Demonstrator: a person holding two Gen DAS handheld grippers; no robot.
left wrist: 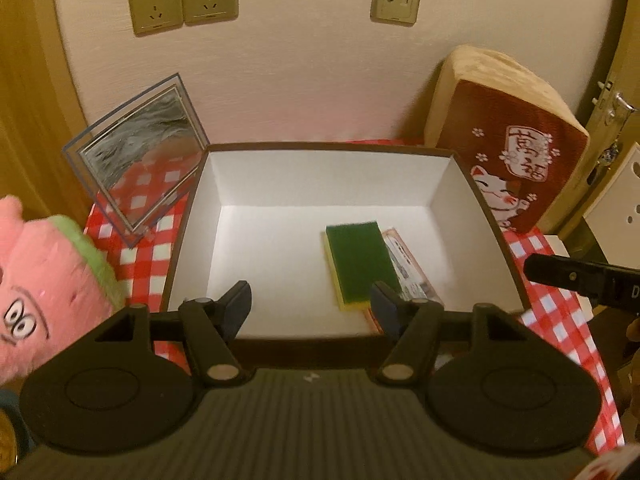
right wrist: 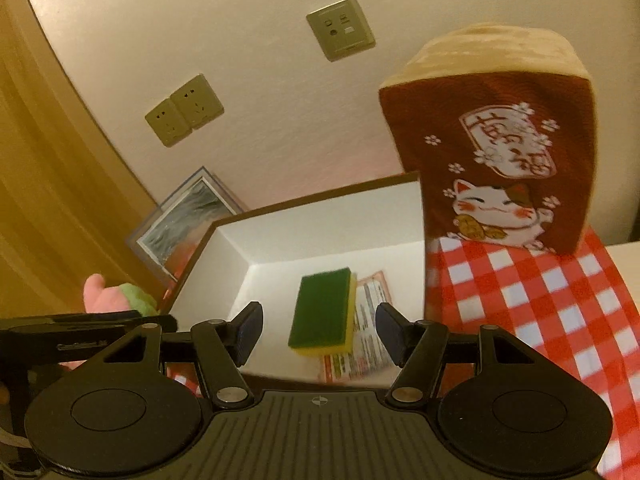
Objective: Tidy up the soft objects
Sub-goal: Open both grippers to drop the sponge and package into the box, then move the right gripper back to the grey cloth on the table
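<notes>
Left of the left gripper (left wrist: 311, 304) sits a pink plush toy (left wrist: 48, 280), with a clear picture frame (left wrist: 138, 158) beyond it. Both grippers hang wide apart and empty. Ahead of the left gripper's fingertips, inside the white box (left wrist: 320, 172), a green sponge (left wrist: 358, 264) lies on a printed packet (left wrist: 408, 268); it lies just ahead of the right gripper (right wrist: 319, 330) too. Right of both stands a cat-print cushion (right wrist: 496, 152) on the checked cloth (right wrist: 520, 296).

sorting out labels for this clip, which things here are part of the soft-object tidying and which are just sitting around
Part of the job: box, sponge, pink plush, cat cushion.

Just lying about: packet under the sponge, clear photo frame, wall sockets, checked cloth.
</notes>
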